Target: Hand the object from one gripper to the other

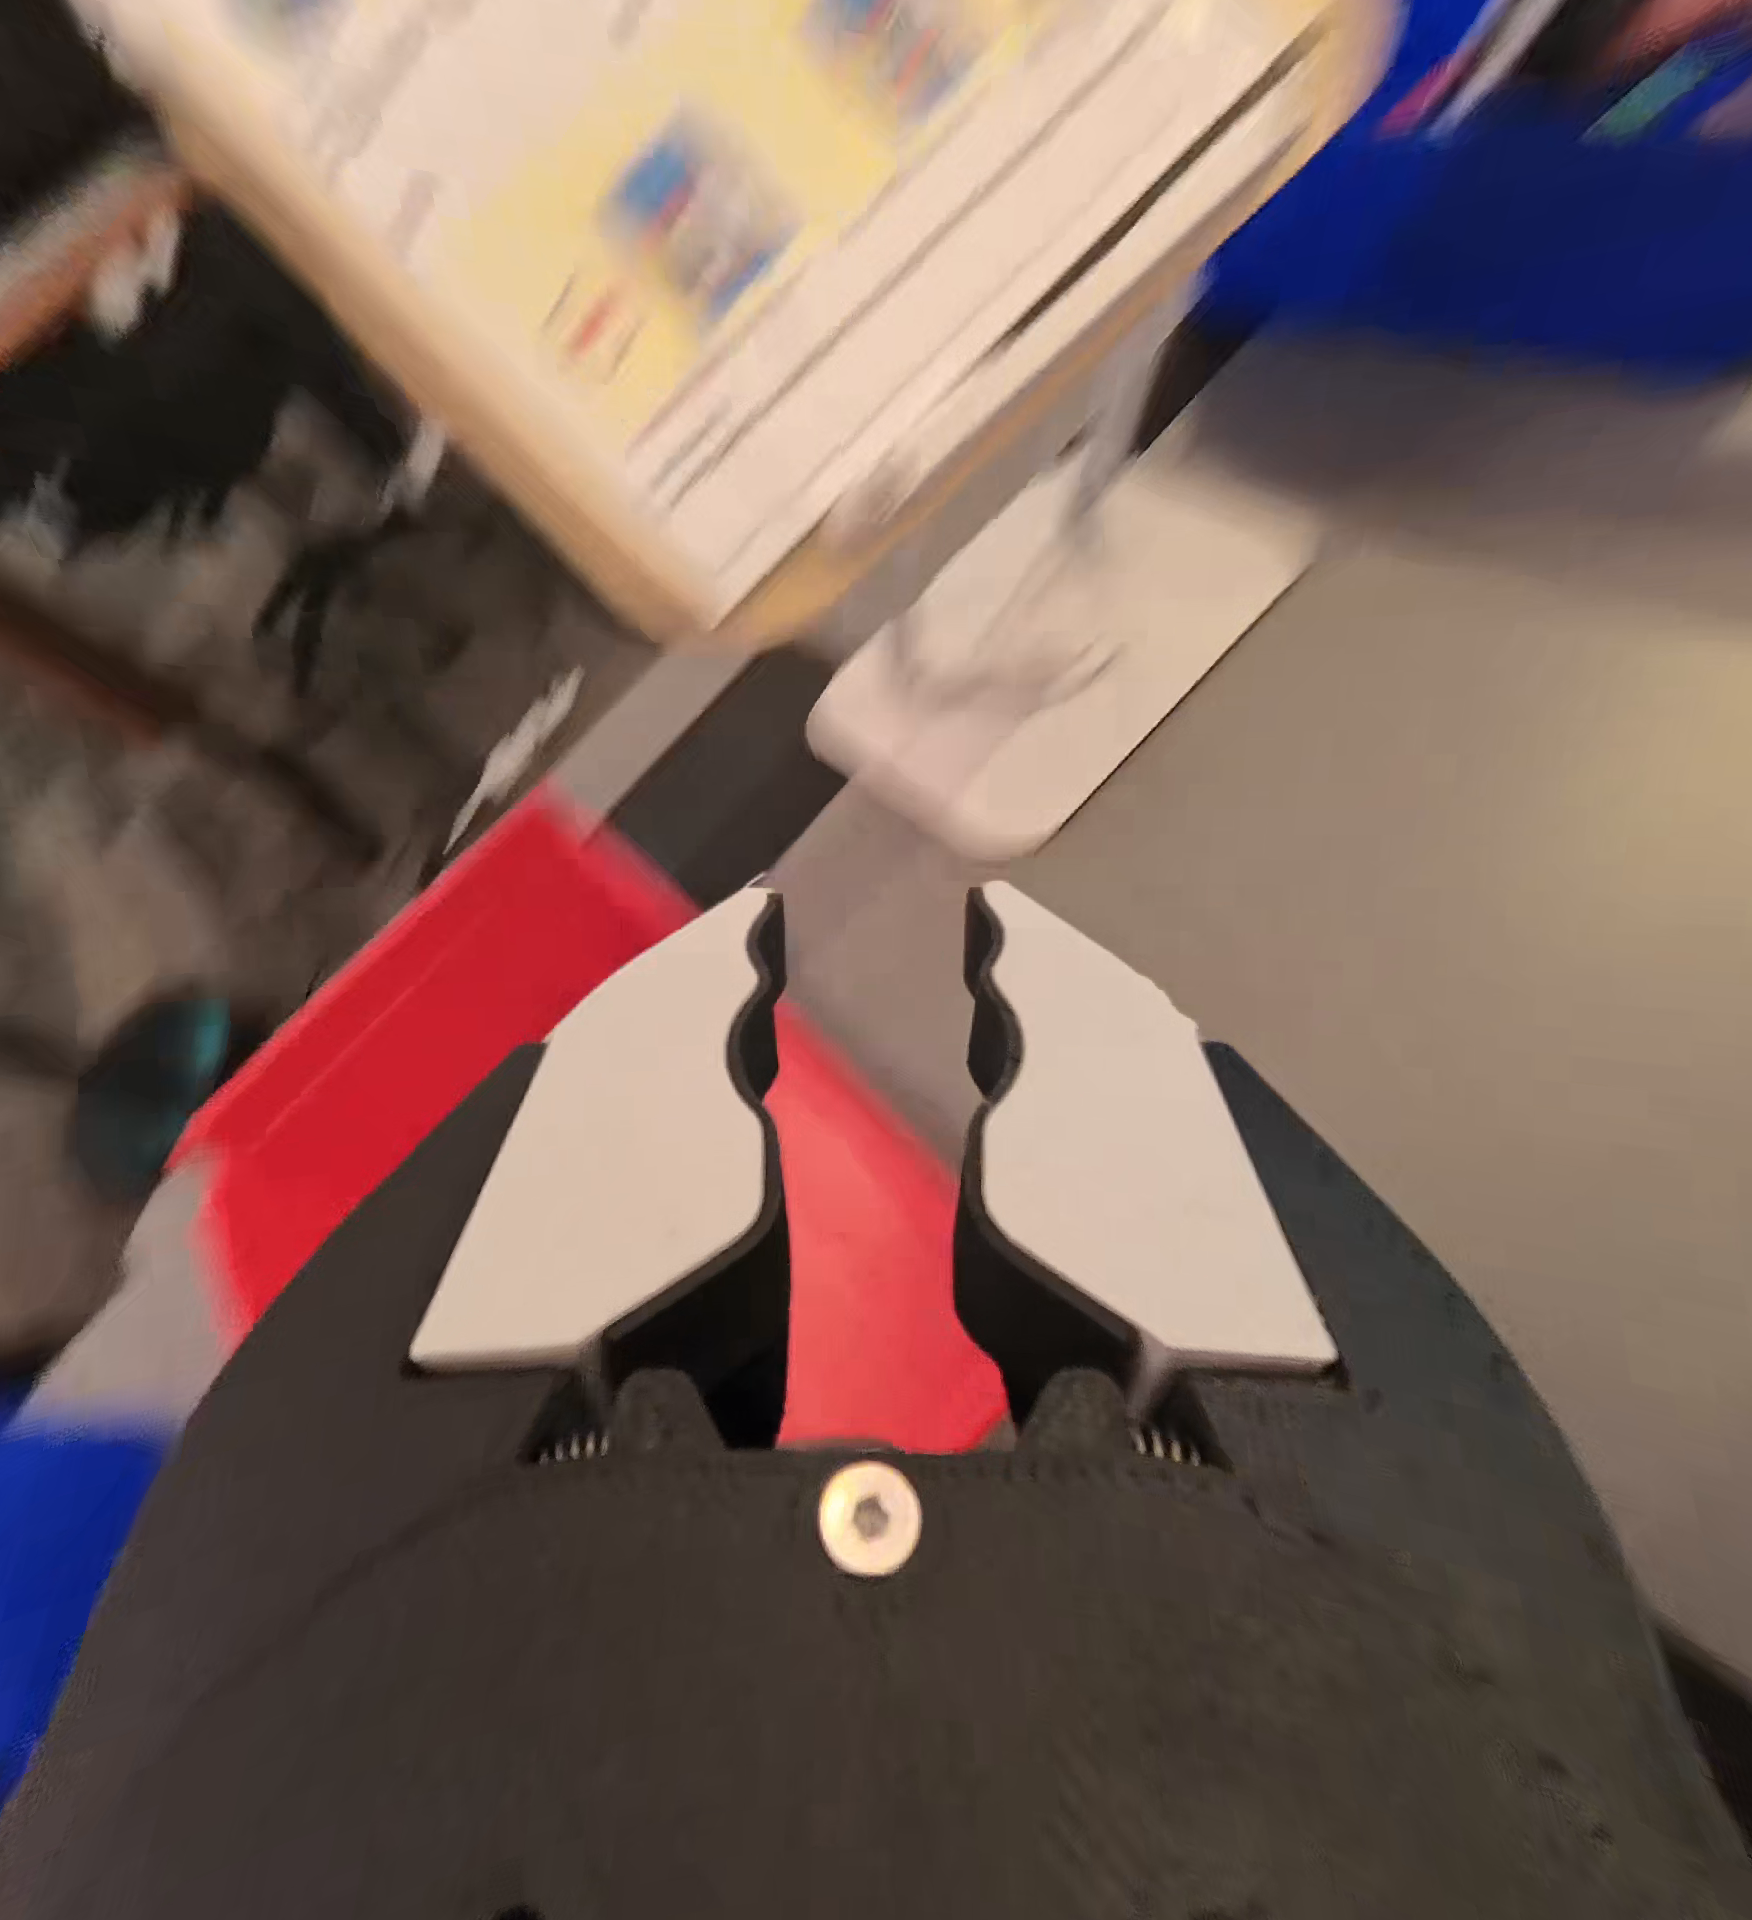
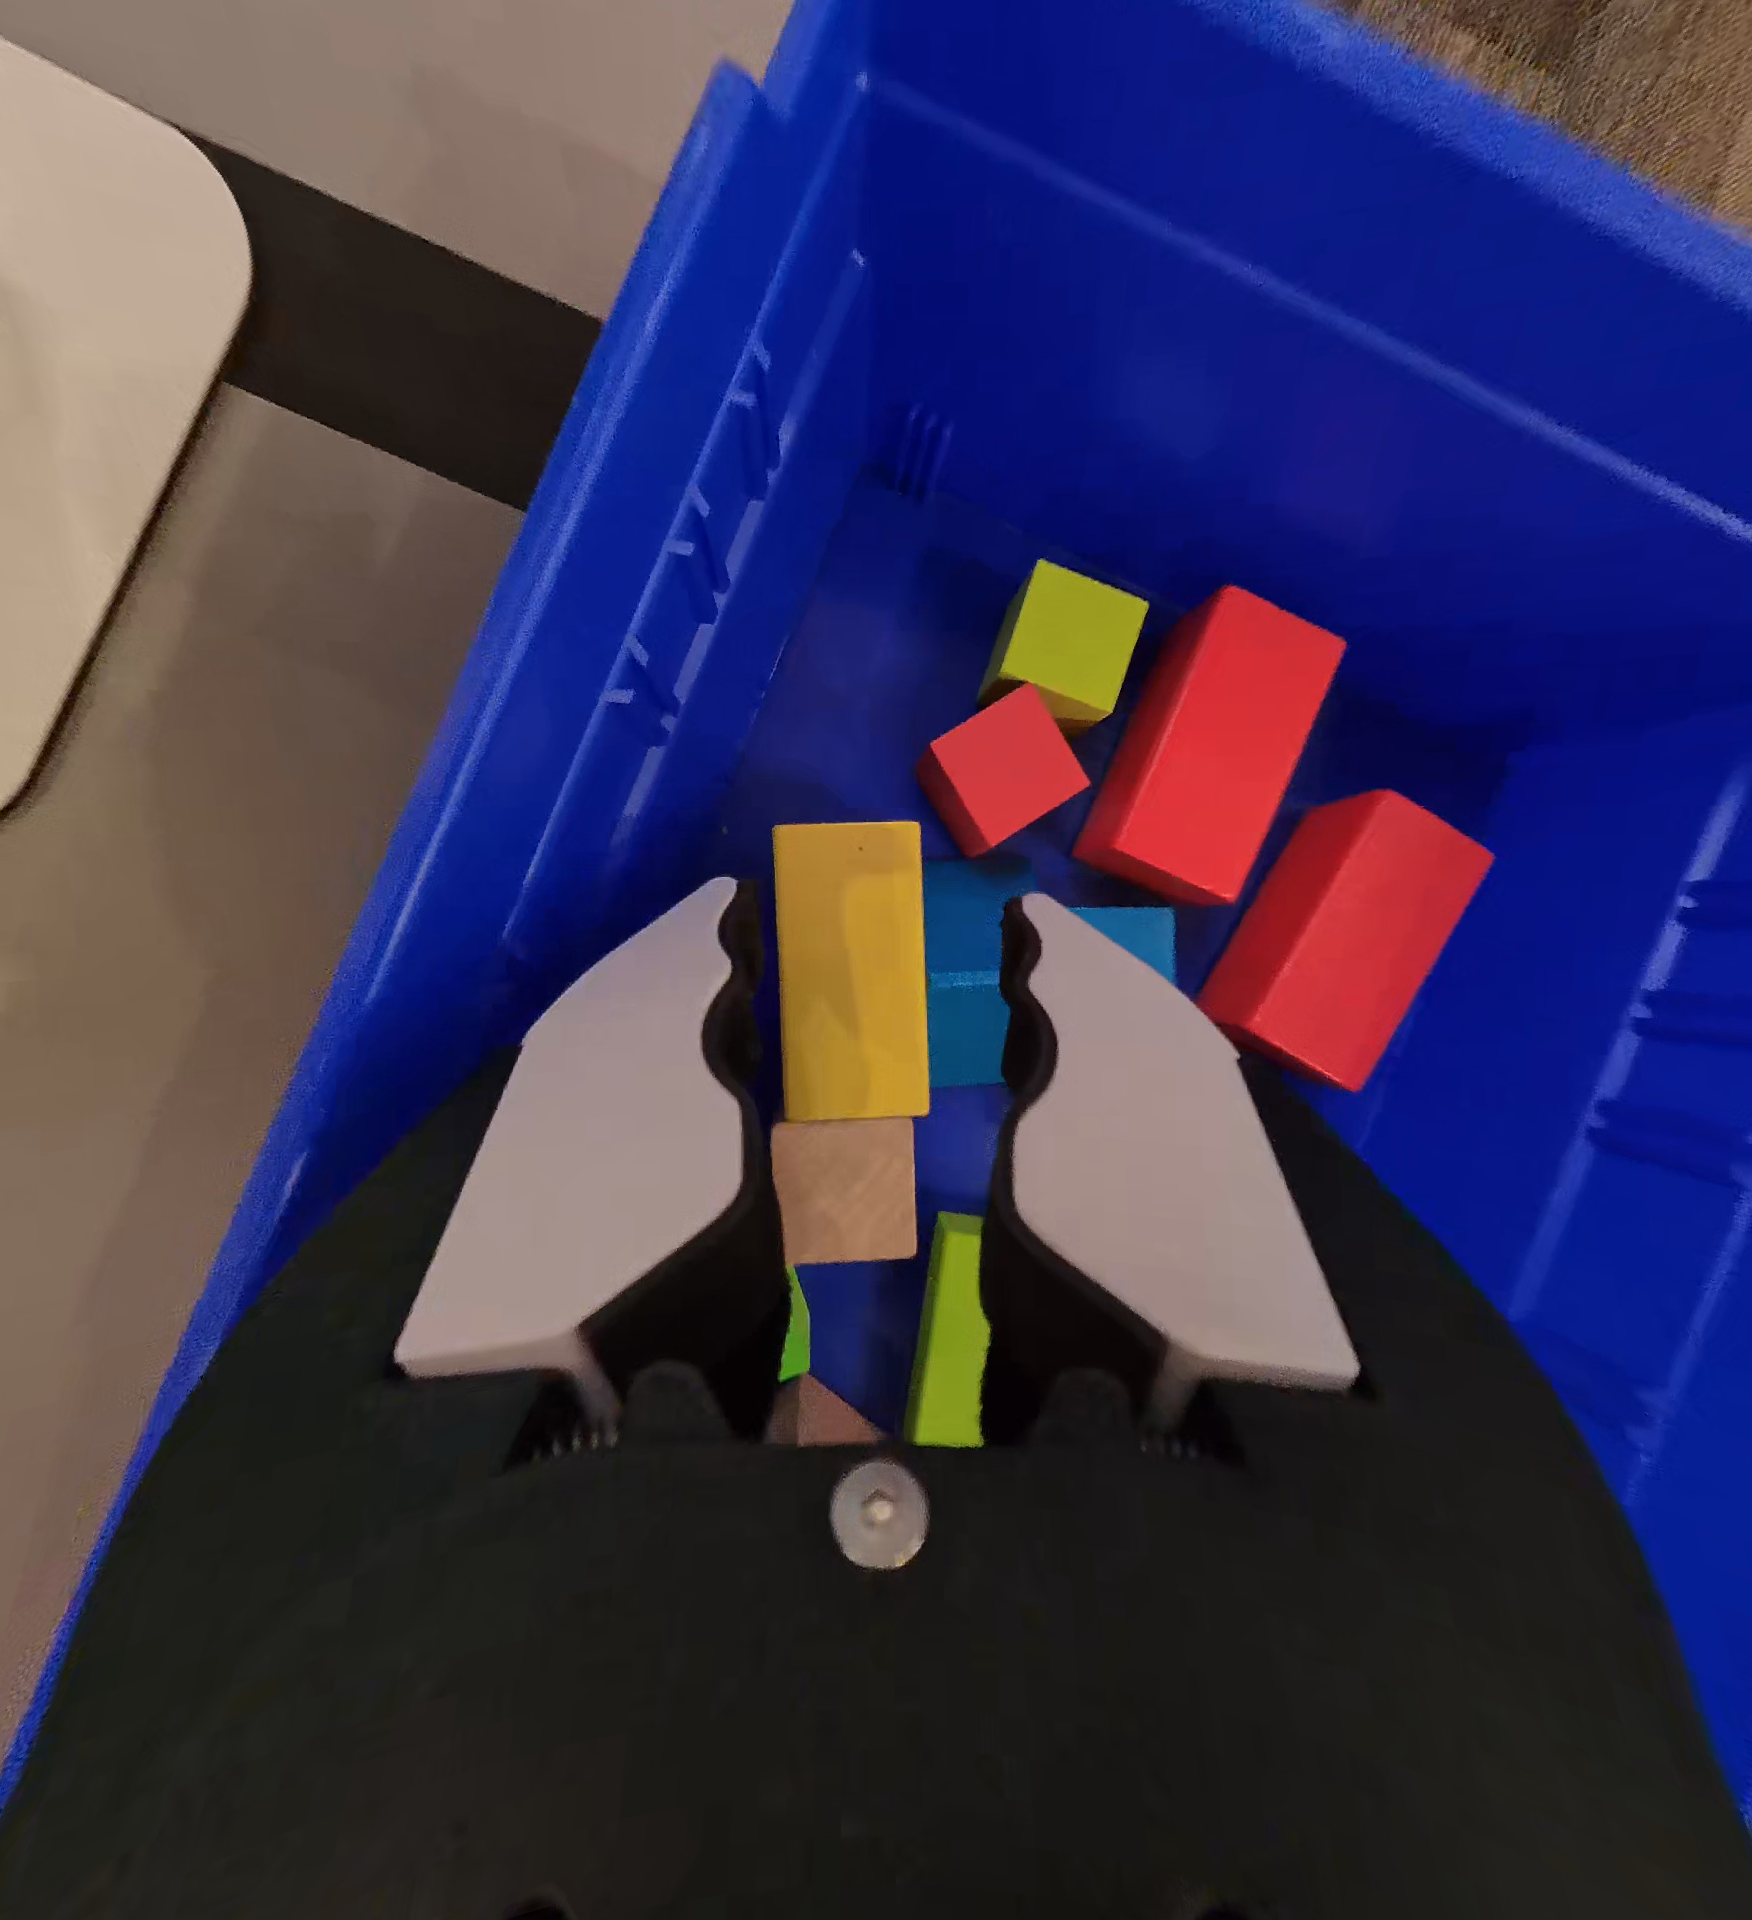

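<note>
Taking the blue bin [image 2: 1215, 343] as the landmark: well to its left, the left claw [image 1: 872, 935] is standing open over the grey desk [image 1: 1423, 935], gripping nothing, with a red bin [image 1: 415, 1039] under it in a blurred view. Over the bin itself, the right claw [image 2: 872, 956] is gaping, a yellow block [image 2: 849, 971] sitting between its fingers [image 2: 633, 1091] with gaps on both sides, so unheld. It appears to be lying among the red, green, blue and bare-wood blocks inside. Judging from this, the handover looks either finished or not begun; I cannot tell which.
</note>
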The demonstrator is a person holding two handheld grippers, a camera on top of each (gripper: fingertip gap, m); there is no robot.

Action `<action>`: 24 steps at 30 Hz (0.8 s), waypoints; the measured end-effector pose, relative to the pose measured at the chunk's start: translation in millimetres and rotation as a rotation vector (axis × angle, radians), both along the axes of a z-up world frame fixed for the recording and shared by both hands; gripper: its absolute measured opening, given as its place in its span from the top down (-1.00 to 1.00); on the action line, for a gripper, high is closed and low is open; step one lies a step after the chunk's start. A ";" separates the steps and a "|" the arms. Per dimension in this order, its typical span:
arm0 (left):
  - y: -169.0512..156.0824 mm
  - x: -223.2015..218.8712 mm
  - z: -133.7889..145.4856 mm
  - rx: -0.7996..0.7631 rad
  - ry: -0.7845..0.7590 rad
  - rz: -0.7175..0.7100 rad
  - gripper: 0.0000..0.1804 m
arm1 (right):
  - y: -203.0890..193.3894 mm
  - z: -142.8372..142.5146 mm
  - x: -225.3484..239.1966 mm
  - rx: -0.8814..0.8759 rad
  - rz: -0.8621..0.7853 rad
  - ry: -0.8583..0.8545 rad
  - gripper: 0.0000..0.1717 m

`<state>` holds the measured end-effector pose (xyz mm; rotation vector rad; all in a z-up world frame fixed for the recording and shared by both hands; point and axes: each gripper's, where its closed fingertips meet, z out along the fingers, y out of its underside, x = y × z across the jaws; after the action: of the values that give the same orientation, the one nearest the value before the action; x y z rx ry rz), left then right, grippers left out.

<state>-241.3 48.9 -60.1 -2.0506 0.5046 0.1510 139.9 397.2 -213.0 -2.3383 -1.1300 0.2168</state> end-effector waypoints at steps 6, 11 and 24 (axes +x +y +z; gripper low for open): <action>-37.5 -109.6 -69.4 -0.374 0.085 0.234 0.57 | -4.6 34.9 0.7 0.064 0.004 0.056 0.53; -76.4 -157.8 -143.0 -0.745 0.095 0.360 0.54 | -11.2 49.2 -6.6 0.098 0.035 0.064 0.55; -104.1 -174.0 -186.5 -1.129 0.462 0.011 0.63 | -13.4 55.9 -10.3 0.112 0.058 0.085 0.55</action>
<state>-415.3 -55.2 -246.6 -3.1361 1.0191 0.4218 129.6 383.8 -157.1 -2.1791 -1.1398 0.2649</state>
